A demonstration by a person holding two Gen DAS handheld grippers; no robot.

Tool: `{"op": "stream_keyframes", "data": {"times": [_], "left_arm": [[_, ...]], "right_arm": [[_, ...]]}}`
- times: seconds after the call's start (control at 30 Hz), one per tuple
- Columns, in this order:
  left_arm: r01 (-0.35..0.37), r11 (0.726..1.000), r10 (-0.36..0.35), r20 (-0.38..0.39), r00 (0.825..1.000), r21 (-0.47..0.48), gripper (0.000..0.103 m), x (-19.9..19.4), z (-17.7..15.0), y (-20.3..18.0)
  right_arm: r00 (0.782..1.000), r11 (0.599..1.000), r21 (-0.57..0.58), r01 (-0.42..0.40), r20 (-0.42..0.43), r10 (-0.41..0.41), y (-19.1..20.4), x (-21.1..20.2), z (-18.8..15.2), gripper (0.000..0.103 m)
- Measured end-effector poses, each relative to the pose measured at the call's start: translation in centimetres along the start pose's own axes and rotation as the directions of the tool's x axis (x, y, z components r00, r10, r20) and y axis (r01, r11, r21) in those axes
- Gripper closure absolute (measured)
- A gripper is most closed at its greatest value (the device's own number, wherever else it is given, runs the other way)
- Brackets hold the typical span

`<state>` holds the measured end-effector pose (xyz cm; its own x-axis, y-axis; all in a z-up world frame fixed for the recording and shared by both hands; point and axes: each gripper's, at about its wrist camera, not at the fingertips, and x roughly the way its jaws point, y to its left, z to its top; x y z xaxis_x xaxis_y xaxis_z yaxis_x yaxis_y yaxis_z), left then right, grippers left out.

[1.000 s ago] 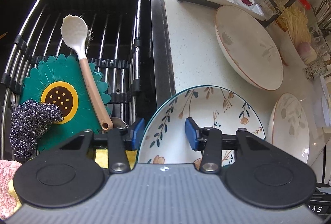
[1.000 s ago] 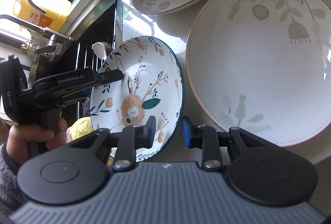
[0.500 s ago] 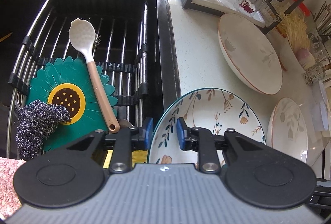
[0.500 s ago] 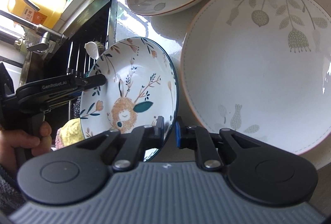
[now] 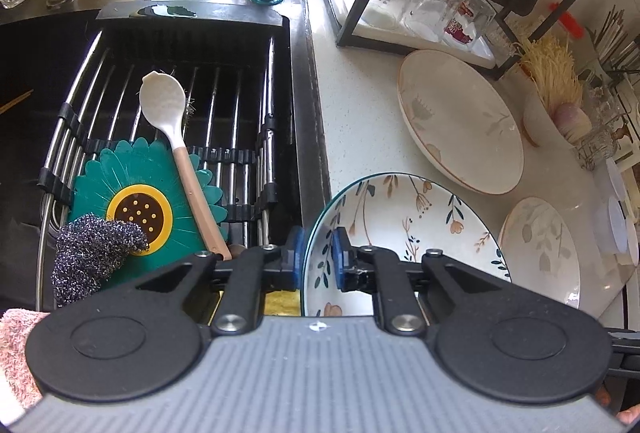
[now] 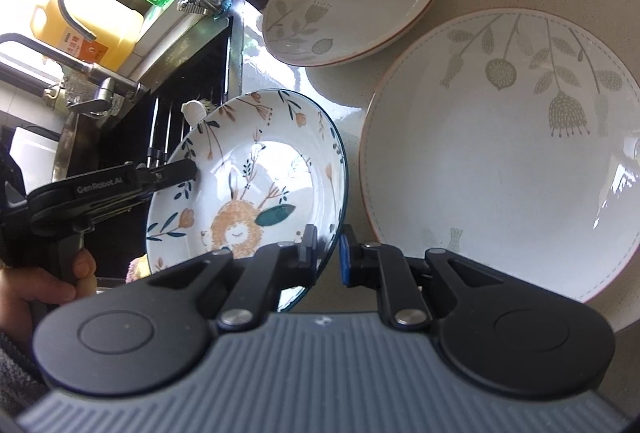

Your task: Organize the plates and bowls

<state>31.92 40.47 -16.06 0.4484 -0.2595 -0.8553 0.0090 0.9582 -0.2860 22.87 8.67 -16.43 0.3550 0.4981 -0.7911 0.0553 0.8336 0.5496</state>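
Your left gripper [image 5: 318, 257] is closing on the rim of the floral plate [image 5: 404, 233], and your right gripper [image 6: 327, 253] clamps its opposite rim, plate tilted beside the sink [image 5: 304, 105].

Blue-rimmed floral ceramic bowl [image 6: 256, 189]: 1
White orange-rimmed leaf-print plates [image 6: 508, 153]: 2 right view, 2 left view
Clear drinking glasses on rack [image 5: 436, 9]: 3
White-headed spoon [image 5: 176, 141]: 1
Steel-wool scourer [image 5: 92, 249]: 1
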Motion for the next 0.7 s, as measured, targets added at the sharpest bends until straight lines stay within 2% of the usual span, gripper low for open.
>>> {"op": "stream_keyframes", "data": {"times": [0.37, 0.7], "left_arm": [[-0.008, 0.999, 0.010, 0.064, 0.998, -0.031, 0.090, -3.0, 0.7, -3.3], [0.025, 0.999, -0.022, 0.102, 0.995, -0.035, 0.094, -3.5, 0.4, -9.0]], "right_arm": [[0.997, 0.997, -0.064, -0.034, 0.071, 0.038, -0.6, -3.2, 2.5, 0.089], [0.991, 0.997, -0.057, -0.053, 0.122, 0.059, -4.5, -6.6, 4.0, 0.089]]}}
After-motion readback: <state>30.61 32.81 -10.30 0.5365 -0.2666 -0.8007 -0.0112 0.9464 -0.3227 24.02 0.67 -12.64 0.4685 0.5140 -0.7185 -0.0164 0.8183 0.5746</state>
